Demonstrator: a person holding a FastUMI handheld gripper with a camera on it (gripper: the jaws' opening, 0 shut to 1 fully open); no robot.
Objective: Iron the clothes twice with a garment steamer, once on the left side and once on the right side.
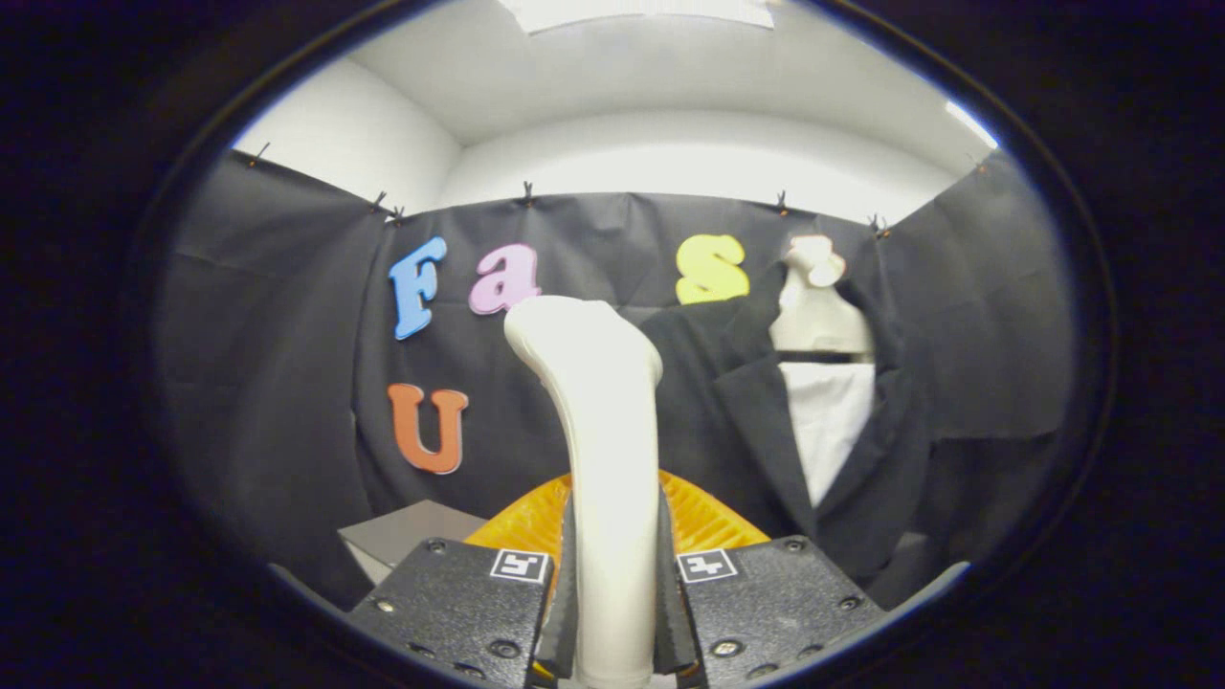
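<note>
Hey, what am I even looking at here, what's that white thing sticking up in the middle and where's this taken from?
The camera rides on a hand-held two-finger gripper and looks forward along its fingers, the two dark plates at the bottom. Both fingers press on a white garment steamer, held upright between them. Beyond it, to the right, a dark jacket over a white shirt hangs on a pale mannequin against the booth's black cloth wall. Just behind the fingers sits something orange and ribbed, beside a grey box; what they are, I cannot tell.
</note>
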